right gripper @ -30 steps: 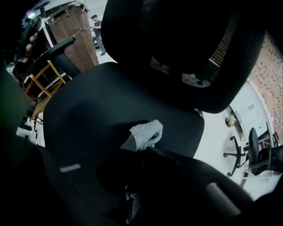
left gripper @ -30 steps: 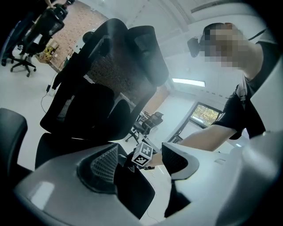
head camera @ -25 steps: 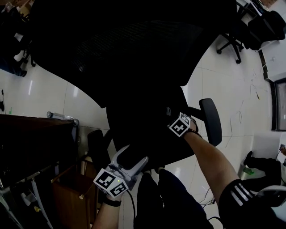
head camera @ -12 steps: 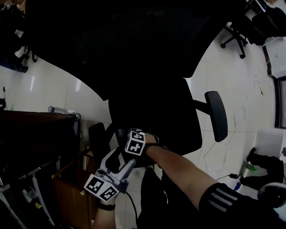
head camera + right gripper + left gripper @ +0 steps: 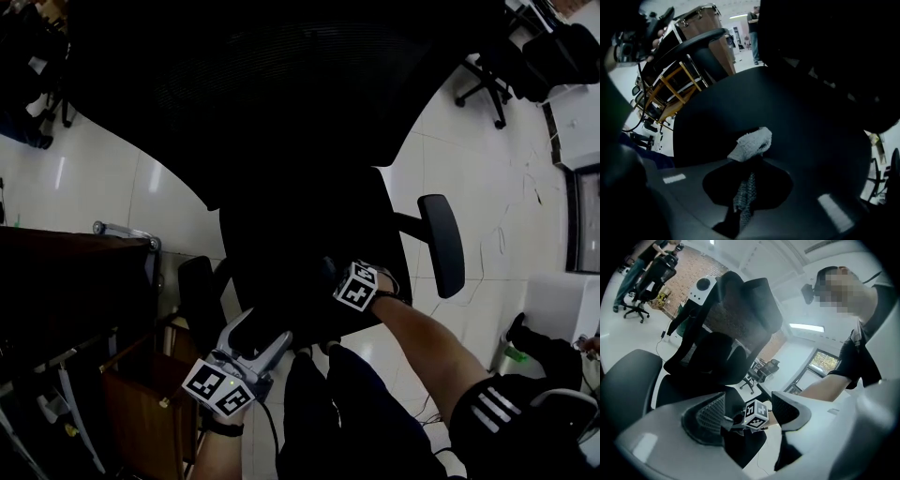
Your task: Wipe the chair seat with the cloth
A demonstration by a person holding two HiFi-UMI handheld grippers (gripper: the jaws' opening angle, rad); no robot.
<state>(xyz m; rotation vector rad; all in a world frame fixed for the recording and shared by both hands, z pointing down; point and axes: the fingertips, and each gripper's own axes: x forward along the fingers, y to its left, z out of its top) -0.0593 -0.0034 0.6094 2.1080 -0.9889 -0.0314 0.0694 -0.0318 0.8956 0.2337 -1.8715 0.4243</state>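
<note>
The black office chair's seat (image 5: 291, 253) fills the middle of the head view, under its tall mesh backrest (image 5: 281, 84). My right gripper (image 5: 336, 274) rests on the front right part of the seat, and its marker cube shows clearly. In the right gripper view it (image 5: 747, 174) is shut on a light grey cloth (image 5: 751, 143) that presses against the dark seat (image 5: 797, 122). My left gripper (image 5: 262, 331) hangs open at the seat's front edge with nothing between its fingers. The left gripper view looks through the open left gripper (image 5: 750, 414) at the right gripper's cube.
Two black armrests (image 5: 442, 246) (image 5: 198, 302) flank the seat. A dark wooden desk (image 5: 75, 281) and a wooden shelf unit (image 5: 141, 398) stand at the left. Another office chair (image 5: 553, 56) stands at the far right on the white tiled floor. A person stands far off (image 5: 753, 18).
My right gripper swept left across the seat with the cloth, then came back to the right. The left gripper stayed near the seat's front edge.
</note>
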